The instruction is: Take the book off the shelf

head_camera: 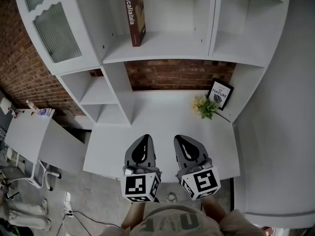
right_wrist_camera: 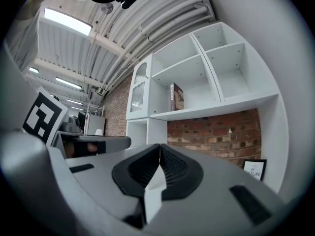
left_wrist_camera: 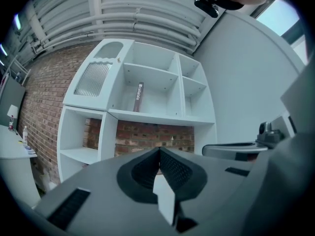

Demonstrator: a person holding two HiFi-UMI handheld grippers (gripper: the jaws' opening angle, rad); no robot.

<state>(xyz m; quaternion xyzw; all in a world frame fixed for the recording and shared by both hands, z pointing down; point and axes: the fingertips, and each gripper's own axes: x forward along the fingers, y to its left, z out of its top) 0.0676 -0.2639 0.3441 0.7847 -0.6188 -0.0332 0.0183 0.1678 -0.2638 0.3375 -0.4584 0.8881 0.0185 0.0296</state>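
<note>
The book [head_camera: 134, 16] stands upright, spine outward, on the white shelf [head_camera: 162, 48], in the left part of the middle compartment. Left of the book a narrow gap separates it from the compartment's divider [head_camera: 109, 21]. Right of the book the board runs bare to the next upright, so there is free room on that side. The book's foot sits close to the board's front edge. Further left of the book is a ribbed glass door [head_camera: 56, 31].

Below the book, under the board, a strip of brick wall [head_camera: 177, 73] shows, and in front of it the white surface [head_camera: 157, 117] spreads wide and mostly bare. Down and to the right of the book, at the surface's rear right corner, a small plant [head_camera: 205, 106] sits just beside a framed print [head_camera: 220, 93].

Well below the book, above the surface's near edge, the left tongs [head_camera: 145, 137] and right tongs [head_camera: 178, 137] hang side by side. Both are closed tip to tip with nothing between them, well apart from the book.
</note>
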